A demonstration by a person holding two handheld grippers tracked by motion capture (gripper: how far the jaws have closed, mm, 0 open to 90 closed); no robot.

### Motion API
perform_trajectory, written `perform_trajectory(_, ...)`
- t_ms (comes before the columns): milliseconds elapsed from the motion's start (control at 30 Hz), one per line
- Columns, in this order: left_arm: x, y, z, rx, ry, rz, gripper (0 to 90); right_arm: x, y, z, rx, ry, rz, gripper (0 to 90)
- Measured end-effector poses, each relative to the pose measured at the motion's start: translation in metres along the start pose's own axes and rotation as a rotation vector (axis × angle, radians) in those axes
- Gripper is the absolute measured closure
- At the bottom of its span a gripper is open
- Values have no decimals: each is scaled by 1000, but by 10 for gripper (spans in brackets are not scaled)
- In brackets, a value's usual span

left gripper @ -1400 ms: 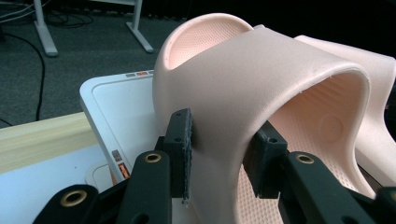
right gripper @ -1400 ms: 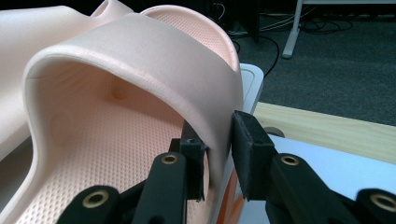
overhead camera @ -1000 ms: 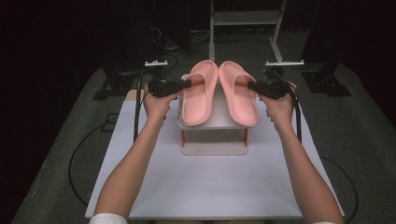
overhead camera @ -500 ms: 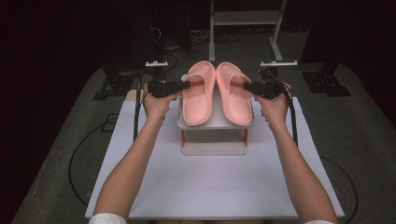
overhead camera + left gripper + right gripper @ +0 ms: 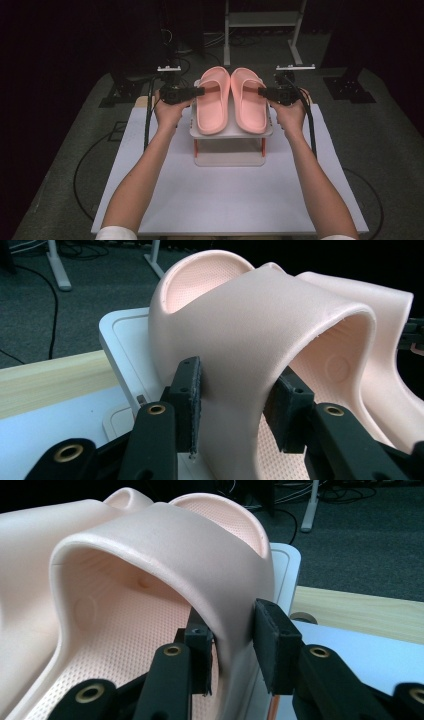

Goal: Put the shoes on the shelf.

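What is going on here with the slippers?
A person holds a pair of tongs in each hand over a small white stand on the table. Two pink slippers lie side by side on the stand. The left tongs straddle the strap of the left slipper, and the right tongs straddle the strap of the right slipper. Both sets of jaws have just been opening, and a gap shows beside the right strap.

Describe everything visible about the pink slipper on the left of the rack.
A salmon-pink foam slide with a broad strap and dimpled footbed. It lies sole down, toe away from the person, on the top shelf of a white rack, beside its twin. The left claw straddles the strap's outer side; its jaws have just been opening, and whether the pads press is unclear.
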State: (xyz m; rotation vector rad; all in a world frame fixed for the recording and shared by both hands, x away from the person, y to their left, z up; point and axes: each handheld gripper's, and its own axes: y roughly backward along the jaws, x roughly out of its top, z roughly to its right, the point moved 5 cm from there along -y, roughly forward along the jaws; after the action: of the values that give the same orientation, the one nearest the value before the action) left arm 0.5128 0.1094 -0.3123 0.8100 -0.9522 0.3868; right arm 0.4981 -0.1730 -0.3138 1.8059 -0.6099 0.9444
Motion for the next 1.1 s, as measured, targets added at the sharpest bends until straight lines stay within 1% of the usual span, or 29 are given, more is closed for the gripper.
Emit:
perform_trajectory(67, 0, 0, 0, 0, 5, 1, 598, 0, 0, -1, -2, 9, 1, 679)
perform_trajectory(167, 0, -1, 1, -1, 5, 3, 576, 0, -1, -3, 3, 7, 4, 663)
perform_trajectory(333, -1, -1, 3, 0, 4, 5, 563, 0, -2, -7, -2, 27, 8, 643)
perform_trajectory(467, -1, -1, 3, 1, 6, 5, 548, -1, -3, -8, 6, 29, 8, 628)
perform_trajectory(667, -1, -1, 4, -9, 11, 9, 534, -1, -3, -9, 14, 35, 8, 616)
perform_trajectory(700, -1, 0, 4, -19, 15, 16, 534, -1, -3, -9, 14, 35, 8, 616)
perform_trajectory(733, 0, 0, 6, -30, 18, 25, 526, -1, -2, -8, 21, 32, 5, 611)
perform_trajectory(767, 0, 0, 6, -30, 18, 25, 521, -1, -2, -8, 21, 32, 5, 611)
perform_trajectory(800, 0, 1, 6, -31, 11, 27, 521, -1, -2, -8, 27, 28, 5, 606)
perform_trajectory(867, 0, 2, 8, -32, 11, 28, 508, -3, -1, -7, 44, 23, 9, 600)
perform_trajectory(933, 0, 2, 8, -30, 3, 26, 508, -4, 0, -7, 51, 19, 11, 595)
perform_trajectory(1033, -1, 4, 8, -30, 7, 33, 498, -6, 3, -6, 63, 19, 11, 561)
perform_trajectory(1100, -2, 5, 8, -31, 5, 33, 493, -6, 4, -6, 69, 19, 12, 554)
